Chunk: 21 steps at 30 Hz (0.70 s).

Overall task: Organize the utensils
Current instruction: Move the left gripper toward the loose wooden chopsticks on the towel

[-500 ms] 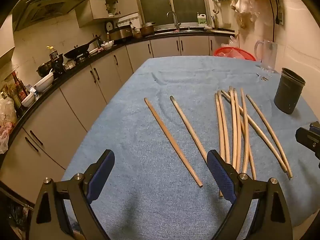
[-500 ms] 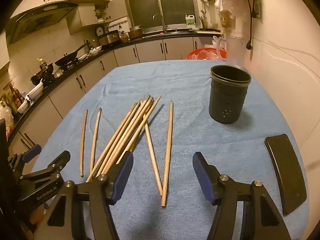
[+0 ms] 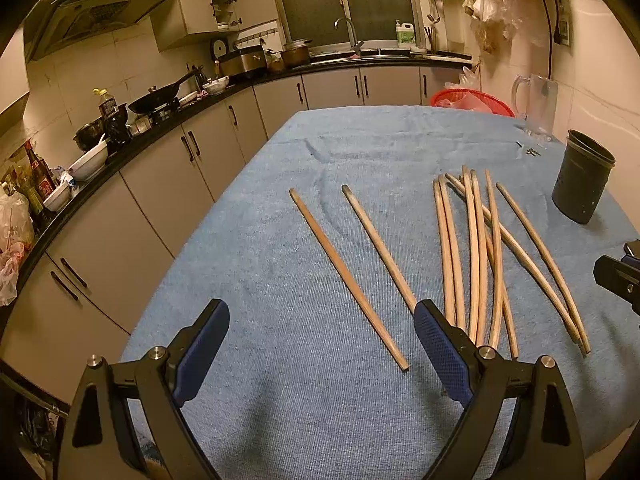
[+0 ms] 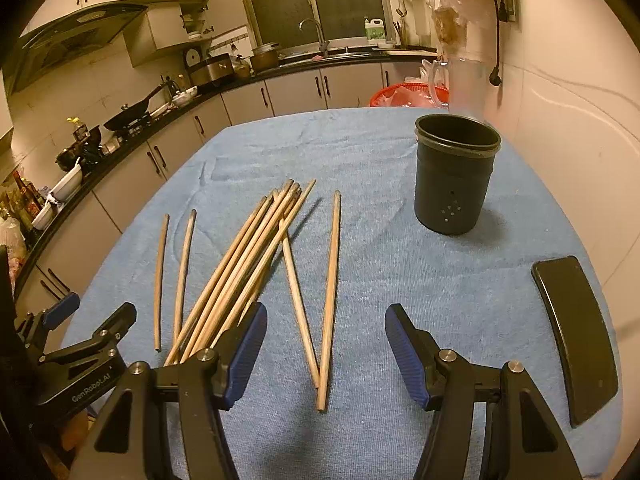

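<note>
Several wooden chopsticks lie on a blue cloth-covered table [image 3: 280,400]. Two single chopsticks [image 3: 348,276] lie apart at the left, and a loose bundle [image 3: 478,256] lies to their right. In the right wrist view the bundle [image 4: 240,268] is left of centre, with two crossed chopsticks [image 4: 330,292] beside it. A dark cylindrical holder [image 4: 454,174] stands upright and empty at the right; it also shows in the left wrist view [image 3: 582,176]. My left gripper [image 3: 322,354] is open above the near ends of the single chopsticks. My right gripper [image 4: 326,354] is open above the crossed pair's near ends.
A black phone-like slab [image 4: 574,336] lies at the table's right edge. A glass mug [image 3: 536,106] and a red basket [image 3: 472,100] are at the far end. Kitchen counters with pots and bowls [image 3: 88,156] run along the left. A wall is close on the right.
Both grippers have hardly moved; the views are almost the same as half a second ago.
</note>
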Motion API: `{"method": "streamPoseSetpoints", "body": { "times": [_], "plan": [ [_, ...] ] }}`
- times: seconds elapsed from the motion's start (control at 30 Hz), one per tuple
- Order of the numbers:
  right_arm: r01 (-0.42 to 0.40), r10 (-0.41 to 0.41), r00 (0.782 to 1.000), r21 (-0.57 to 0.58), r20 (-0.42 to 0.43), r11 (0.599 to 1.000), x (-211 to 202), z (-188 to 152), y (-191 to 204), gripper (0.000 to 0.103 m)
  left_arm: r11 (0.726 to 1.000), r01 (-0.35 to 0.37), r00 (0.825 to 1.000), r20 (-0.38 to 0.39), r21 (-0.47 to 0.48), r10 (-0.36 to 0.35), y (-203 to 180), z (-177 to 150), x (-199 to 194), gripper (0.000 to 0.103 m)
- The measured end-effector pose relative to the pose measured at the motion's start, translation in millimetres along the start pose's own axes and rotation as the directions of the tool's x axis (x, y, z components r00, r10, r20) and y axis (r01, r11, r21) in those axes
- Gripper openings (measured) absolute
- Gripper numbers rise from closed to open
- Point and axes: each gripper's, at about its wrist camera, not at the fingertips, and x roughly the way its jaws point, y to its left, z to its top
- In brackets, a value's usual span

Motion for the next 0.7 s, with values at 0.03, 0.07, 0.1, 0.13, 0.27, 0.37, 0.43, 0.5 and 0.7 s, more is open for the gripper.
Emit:
{"method": "streamPoseSetpoints", "body": {
  "times": [0.03,0.07,0.1,0.13,0.27,0.37,0.43,0.5,0.7],
  "plan": [
    [-0.001,0.001,1.0,0.002,-0.002,1.0,0,0,0,0.065,1.0,-0.001,1.0,0.001,0.002,0.001,0,0,0,0.094],
    [-0.001,0.001,1.0,0.003,-0.002,1.0,1,0,-1,0.065,1.0,0.0,1.0,0.0,0.002,0.0,0,-1,0,0.094],
    [0.0,0.0,1.0,0.003,-0.002,1.0,1,0,-1,0.065,1.0,0.0,1.0,0.0,0.002,0.0,0,-1,0,0.093],
    [0.001,-0.001,1.0,0.003,-0.002,1.0,1,-1,0,0.065,1.0,-0.001,1.0,-0.001,0.003,0.001,0,-1,0,0.094],
    [-0.001,0.001,1.0,-0.008,0.013,1.0,0,-1,1,0.065,1.0,-0.001,1.0,-0.001,0.003,0.001,0,-2,-1,0.094],
    [-0.006,0.006,1.0,-0.01,0.01,1.0,0,-2,1,0.065,1.0,0.007,1.0,-0.002,0.004,-0.007,1,-3,-1,0.094],
    [-0.01,0.01,1.0,-0.013,0.009,1.0,-1,-1,2,0.065,1.0,0.014,1.0,-0.005,-0.007,-0.014,4,-2,0,0.094],
    [-0.009,0.009,1.0,-0.012,0.006,1.0,-1,0,0,0.064,1.0,0.017,1.0,-0.014,-0.024,-0.017,10,-1,1,0.093],
    [-0.031,0.03,0.999,-0.013,-0.027,0.999,3,9,-6,0.057,0.994,0.04,0.997,-0.068,-0.103,-0.047,40,6,14,0.093]
  ]
}}
